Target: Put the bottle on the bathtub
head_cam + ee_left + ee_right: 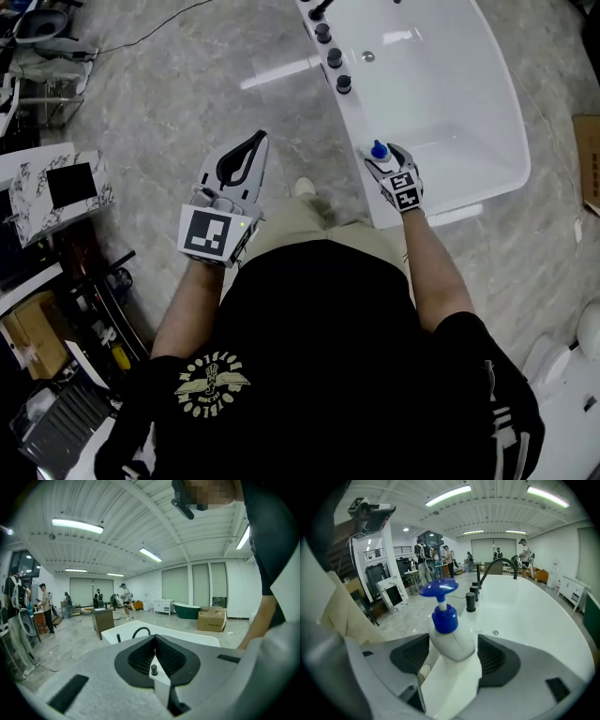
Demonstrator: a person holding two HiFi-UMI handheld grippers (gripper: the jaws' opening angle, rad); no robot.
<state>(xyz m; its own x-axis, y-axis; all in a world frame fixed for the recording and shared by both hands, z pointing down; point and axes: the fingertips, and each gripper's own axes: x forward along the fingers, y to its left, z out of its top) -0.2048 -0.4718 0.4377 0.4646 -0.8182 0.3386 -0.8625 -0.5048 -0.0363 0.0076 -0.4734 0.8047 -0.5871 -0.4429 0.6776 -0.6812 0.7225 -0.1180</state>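
Over the near left corner of the white bathtub [441,84], the right gripper [382,156] reaches out from a nearly straight arm, elbow close to the body, with its marker cube [405,190] facing up toward the head camera. Its jaws stand apart by the width of the bottle [451,641] and press on it from both sides, the dark ribbed pads [497,656] lying against the bottle's rounded shoulders. The bottle stands upright in this grip at the tub's corner, by the rim; whether its base touches the rim cannot be told (the gripper body hides it).

The bottle is white and bulbous, narrowing to a blue collar and a thin white stem topped by a flat blue pump head [439,588]. From above, only that blue top [379,150] shows between the jaw tips. Beyond it along the rim stands a row of black knobs [335,58], and a dark arched spout [497,566] rises farther on.

The left gripper [251,141] is held in front of the torso on a bent forearm, well apart from the tub, pointing forward over the grey marble floor [178,103]. Its jaws are pressed together at the tips with nothing between them.
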